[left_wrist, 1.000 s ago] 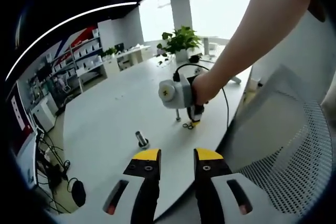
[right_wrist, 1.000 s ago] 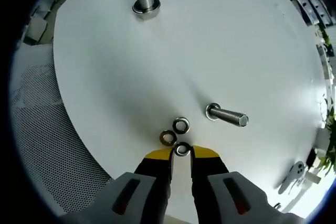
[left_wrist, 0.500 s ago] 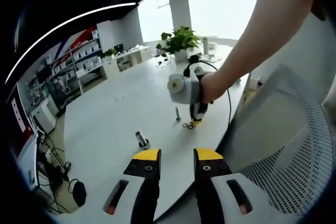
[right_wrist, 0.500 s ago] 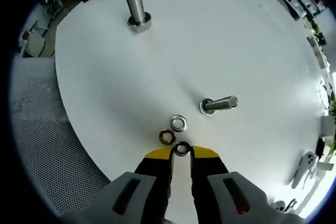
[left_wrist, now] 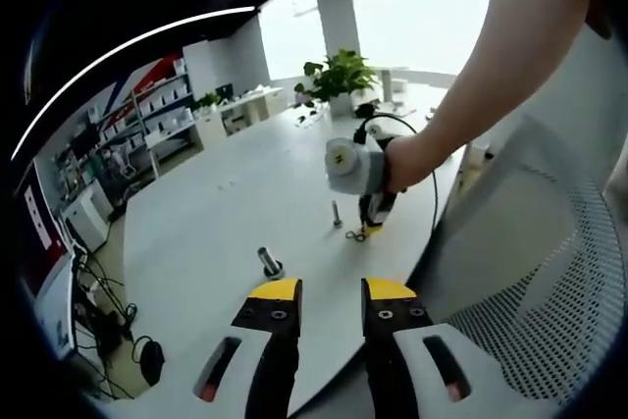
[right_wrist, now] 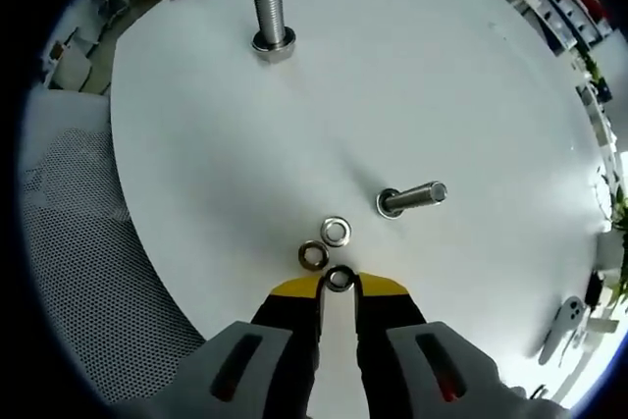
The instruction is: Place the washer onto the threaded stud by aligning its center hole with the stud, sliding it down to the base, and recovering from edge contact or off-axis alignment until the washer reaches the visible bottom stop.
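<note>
Steel washer [right_wrist: 340, 279] is sitting between the right gripper [right_wrist: 340, 287] tips, jaws closing on it. Both studs [right_wrist: 271, 19] are standing bare; threading remains. Left gripper [left_wrist: 330, 289] is hanging open

Two washers [right_wrist: 325, 242] just ahead; table [right_wrist: 442, 76] beyond seemingly open.

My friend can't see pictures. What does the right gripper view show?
The right gripper pinches a small washer over a round white table. Two more washers lie just ahead, near a thin threaded stud. A thicker stud stands farther away.
</note>
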`<act>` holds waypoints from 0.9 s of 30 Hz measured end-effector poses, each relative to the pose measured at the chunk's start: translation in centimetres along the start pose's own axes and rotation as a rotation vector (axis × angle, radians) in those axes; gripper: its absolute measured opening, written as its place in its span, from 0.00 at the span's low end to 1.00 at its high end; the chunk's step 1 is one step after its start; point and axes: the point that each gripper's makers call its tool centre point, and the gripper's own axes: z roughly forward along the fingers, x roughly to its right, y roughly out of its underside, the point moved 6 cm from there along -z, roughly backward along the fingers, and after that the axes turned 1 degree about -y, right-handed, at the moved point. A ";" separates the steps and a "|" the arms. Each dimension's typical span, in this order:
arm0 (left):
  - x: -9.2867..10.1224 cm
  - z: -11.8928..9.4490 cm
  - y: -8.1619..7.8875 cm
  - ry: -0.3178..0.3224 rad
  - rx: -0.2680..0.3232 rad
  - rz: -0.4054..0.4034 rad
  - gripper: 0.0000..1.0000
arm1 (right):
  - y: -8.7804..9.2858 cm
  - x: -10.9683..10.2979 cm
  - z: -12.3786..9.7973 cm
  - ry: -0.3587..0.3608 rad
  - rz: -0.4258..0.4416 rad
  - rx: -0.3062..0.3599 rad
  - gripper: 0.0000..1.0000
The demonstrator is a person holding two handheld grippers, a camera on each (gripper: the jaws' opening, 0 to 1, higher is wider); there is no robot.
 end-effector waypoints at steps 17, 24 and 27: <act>0.0 0.1 0.1 -0.007 -0.014 0.009 0.21 | -0.5 1.1 -2.5 0.004 0.067 0.137 0.14; 0.0 0.1 0.2 -0.006 -0.022 0.014 0.21 | -1.1 1.8 -3.5 -0.001 0.086 0.195 0.14; 0.0 0.2 0.3 -0.005 -0.027 0.012 0.21 | -1.6 2.2 -4.2 0.011 0.094 0.234 0.14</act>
